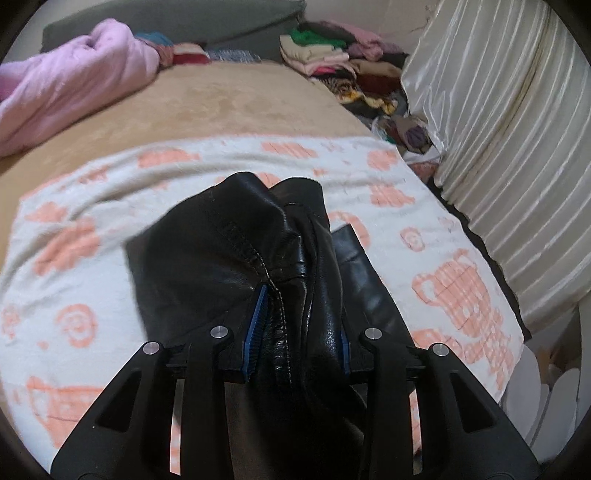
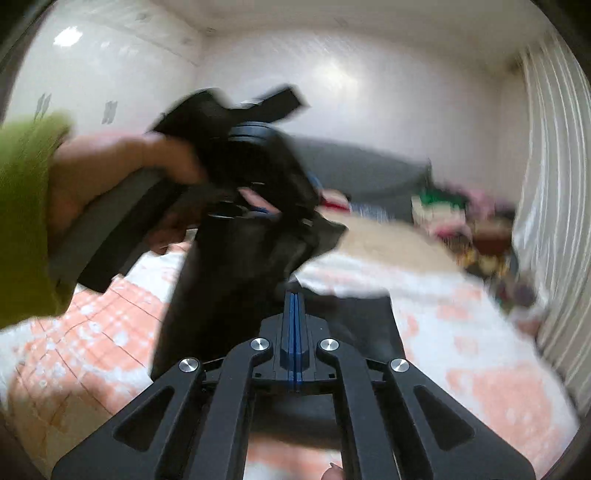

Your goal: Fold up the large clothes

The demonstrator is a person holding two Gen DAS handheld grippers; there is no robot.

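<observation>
A black leather garment (image 1: 236, 258) hangs above a bed covered by a white blanket with orange prints (image 1: 92, 206). My left gripper (image 1: 301, 317) is shut on a bunched seam of the garment, its blue pads (image 1: 256, 325) pressed on the leather. In the right wrist view the same garment (image 2: 236, 258) hangs blurred from the other gripper, held by a hand with a green sleeve (image 2: 26, 206). My right gripper (image 2: 294, 299) has its blue pads pressed together; no cloth shows between them, with the garment's lower edge just beyond.
A pink quilt (image 1: 70, 81) lies at the bed's far left. Stacked folded clothes (image 1: 332, 55) sit at the far right by a grey headboard (image 1: 184, 18). A cream pleated curtain (image 1: 498, 110) hangs along the right side. A tan sheet (image 1: 236, 99) covers the far bed.
</observation>
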